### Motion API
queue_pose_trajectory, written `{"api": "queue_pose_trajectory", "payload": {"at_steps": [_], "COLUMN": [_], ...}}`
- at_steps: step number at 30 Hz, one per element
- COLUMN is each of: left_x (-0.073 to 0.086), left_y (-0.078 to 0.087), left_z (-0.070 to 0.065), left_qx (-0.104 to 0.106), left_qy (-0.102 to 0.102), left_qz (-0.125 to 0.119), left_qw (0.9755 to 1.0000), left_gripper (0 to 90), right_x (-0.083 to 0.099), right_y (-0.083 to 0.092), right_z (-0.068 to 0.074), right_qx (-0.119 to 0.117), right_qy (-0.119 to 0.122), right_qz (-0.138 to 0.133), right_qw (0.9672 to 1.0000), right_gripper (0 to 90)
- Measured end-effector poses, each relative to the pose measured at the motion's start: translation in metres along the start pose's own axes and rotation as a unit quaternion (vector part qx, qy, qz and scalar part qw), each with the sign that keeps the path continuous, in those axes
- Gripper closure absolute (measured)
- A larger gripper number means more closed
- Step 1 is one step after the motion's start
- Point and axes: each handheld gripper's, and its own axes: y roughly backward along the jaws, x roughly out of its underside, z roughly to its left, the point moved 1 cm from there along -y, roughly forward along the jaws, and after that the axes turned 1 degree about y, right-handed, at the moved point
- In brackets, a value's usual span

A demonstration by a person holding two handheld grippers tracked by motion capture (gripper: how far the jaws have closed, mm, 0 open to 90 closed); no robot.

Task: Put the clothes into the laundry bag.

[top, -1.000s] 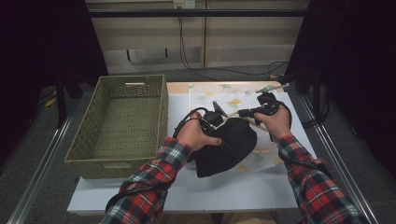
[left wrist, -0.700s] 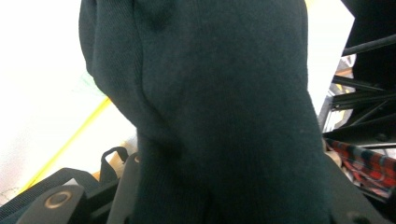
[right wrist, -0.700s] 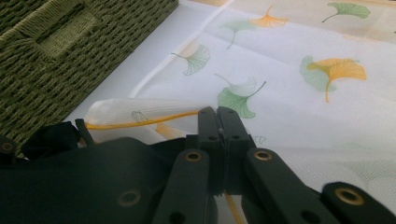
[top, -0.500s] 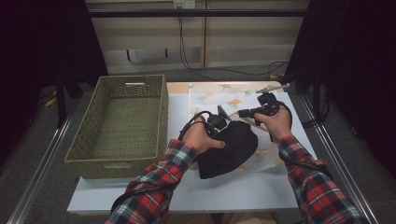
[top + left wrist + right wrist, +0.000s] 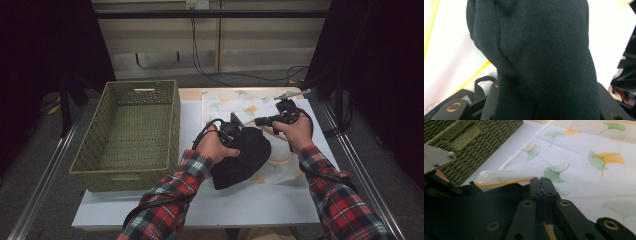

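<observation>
While the left hand-held gripper (image 5: 234, 131) grasps the black garment (image 5: 245, 156) and the right hand-held gripper (image 5: 261, 121) stays clenched on its edge, uneven pulling could drag the leaf-print cloth (image 5: 240, 102) askew

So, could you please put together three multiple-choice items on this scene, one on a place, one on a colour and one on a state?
1. Where is the woven basket relative to the black garment?
A. left of it
B. right of it
C. under it

2. What colour is the basket?
A. red
B. olive green
C. white

3. How do the right gripper's jaws stand?
A. wide open
B. pressed together
C. clamped around the basket rim

Answers: 1 A, the high view shows the basket at the table's left. 2 B, its weave is green. 3 B, the right gripper view shows the two tips touching.
</observation>
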Motion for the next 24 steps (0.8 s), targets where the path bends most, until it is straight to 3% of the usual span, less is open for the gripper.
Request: {"api": "queue_pose_trajectory", "payload": {"at_steps": [15,24], "left_x": [-0.005,-0.006], "left_y": [-0.008,-0.019], "left_z": [0.005,0.009], "left_qx": [-0.055,-0.073], "left_qy": [0.038,0.055], "left_qz": [-0.028,-0.034], "left_qw": [0.9974,0.9952], "left_gripper": [57.0,53.4], "right_x": [0.001,0.005], "right_y": [0.001,0.001], "right_z": [0.003,0.004], "right_qx": [-0.006,-0.009], "right_qy": [0.002,0.004], "right_qz": [0.000,0.003], "right_qw": [1.0000,0.9999], "right_gripper": [90.0,90.0]}}
